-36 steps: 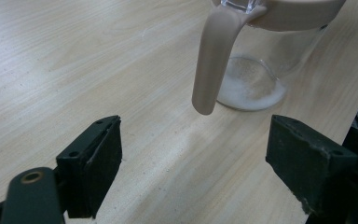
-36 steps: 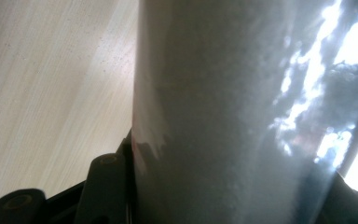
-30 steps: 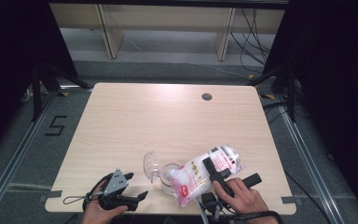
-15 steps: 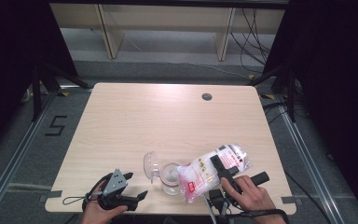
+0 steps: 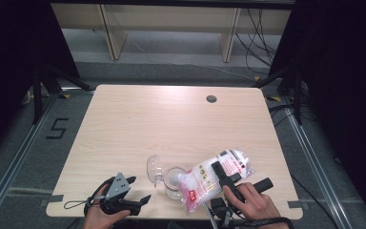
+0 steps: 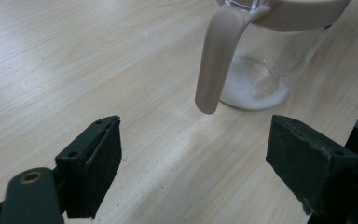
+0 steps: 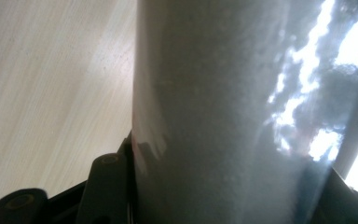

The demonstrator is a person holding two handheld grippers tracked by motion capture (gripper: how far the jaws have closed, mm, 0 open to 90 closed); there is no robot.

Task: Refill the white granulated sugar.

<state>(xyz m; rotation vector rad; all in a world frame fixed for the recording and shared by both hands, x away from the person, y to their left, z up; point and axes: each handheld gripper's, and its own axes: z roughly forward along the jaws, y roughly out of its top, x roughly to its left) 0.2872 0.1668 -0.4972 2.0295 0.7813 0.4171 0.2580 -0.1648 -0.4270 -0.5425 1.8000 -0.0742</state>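
Sugar-like white powder fills the plastic bag, which lies tilted near the table's front edge, at about five o'clock from the table's middle. In the high view the right gripper clamps the bag across its middle, jaws pressed on both sides, with the person's right hand behind it. The bag's lower end hangs over the mouth of a clear pitcher, which stands just at nine o'clock of the bag. The pitcher's hinged lid is flipped open toward ten o'clock.

The right gripper view adds what the high view cannot: the bag seen from right up close, a grey translucent wall of packed powder wedged between the two black jaws, with pale wood of the table at nine o'clock.

The left gripper rests on the table at seven o'clock from the pitcher, held by the left hand. Its own view shows the jaws wide apart with nothing between them, and the pitcher at one o'clock ahead. That view also gives details lost from above: a beige handle curving down from a beige rim, and a thin layer of white powder lying on the pitcher's bottom.
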